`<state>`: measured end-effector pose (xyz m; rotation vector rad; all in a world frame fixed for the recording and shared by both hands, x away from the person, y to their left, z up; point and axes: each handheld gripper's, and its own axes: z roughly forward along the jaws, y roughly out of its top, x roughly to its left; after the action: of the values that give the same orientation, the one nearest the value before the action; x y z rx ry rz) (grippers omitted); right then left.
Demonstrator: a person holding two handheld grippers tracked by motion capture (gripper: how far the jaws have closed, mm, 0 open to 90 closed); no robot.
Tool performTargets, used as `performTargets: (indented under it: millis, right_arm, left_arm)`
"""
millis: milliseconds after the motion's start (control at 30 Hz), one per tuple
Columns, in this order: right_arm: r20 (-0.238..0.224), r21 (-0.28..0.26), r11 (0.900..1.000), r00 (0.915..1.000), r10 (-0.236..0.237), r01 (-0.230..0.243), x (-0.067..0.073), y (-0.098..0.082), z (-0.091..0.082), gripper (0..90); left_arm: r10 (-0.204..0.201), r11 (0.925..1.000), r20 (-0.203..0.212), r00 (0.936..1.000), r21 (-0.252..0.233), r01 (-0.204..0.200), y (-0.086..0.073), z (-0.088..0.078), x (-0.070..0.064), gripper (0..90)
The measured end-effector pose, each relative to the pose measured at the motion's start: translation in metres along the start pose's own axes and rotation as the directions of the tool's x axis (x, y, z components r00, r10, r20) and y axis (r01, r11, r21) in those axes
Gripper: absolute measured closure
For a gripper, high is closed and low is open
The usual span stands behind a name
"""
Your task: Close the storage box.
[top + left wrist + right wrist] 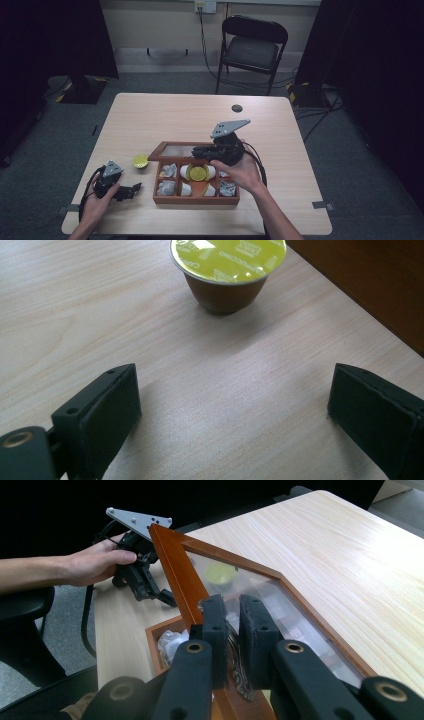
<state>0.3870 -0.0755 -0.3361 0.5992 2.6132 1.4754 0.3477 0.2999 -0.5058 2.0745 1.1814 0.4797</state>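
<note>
A brown coffee capsule with a yellow-green foil top [140, 161] [227, 270] stands alone on the table, left of a wooden box [195, 200]. My left gripper [134, 190] [235, 410] rests low on the table a short way in front of the capsule, open, with only bare wood between its jaws. My right gripper [200, 151] [232, 615] is shut on the edge of the box's glass-paned lid [175, 149] [175, 570], at its metal clasp, and holds the lid raised. A second yellow-topped capsule [198, 173] lies inside the box.
The box's compartments hold several white and silver-wrapped items. A small dark disc [237, 108] lies on the table [165, 115] toward its far side. A black folding chair [252, 47] stands beyond the table. Through the lid's glass, the right gripper view shows the lone capsule [220, 572].
</note>
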Motion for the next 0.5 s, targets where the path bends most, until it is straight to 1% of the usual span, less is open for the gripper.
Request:
performTargets:
  millis: [133,267,333,400,433,500]
  right_arm:
    - [-0.005,0.009,1.000,1.0000,-0.003,0.003,0.003,-0.004,0.001,82.0]
    - [0.013,0.026,0.999,0.9997,-0.023,0.023,0.008,-0.005,0.002,81.9]
    - [0.011,0.030,0.999,0.9996,-0.026,0.026,0.010,-0.007,0.003,81.9]
    - [0.009,0.019,1.000,0.9997,-0.022,0.022,0.010,-0.010,0.003,81.9]
    - [0.004,0.023,0.999,0.9997,-0.023,0.023,0.010,-0.011,0.004,81.8]
    - [0.008,0.022,0.999,0.9997,-0.025,0.025,0.012,-0.013,0.004,81.8]
  left_arm:
    - [0.001,1.0000,0.004,1.0000,0.000,-0.001,0.000,0.000,0.000,5.7]
    - [0.010,0.9999,0.007,0.9999,0.002,-0.010,0.000,0.000,0.001,5.2]
    - [0.012,0.9999,0.009,0.9999,0.003,-0.012,0.000,0.000,0.002,5.1]
    - [0.009,1.0000,0.010,0.9999,0.002,-0.009,0.000,0.000,0.002,5.1]
    - [0.009,1.0000,0.010,0.9999,0.002,-0.009,0.000,0.000,0.002,5.1]
    - [0.009,1.0000,0.011,0.9999,0.002,-0.009,0.000,0.000,0.002,5.1]
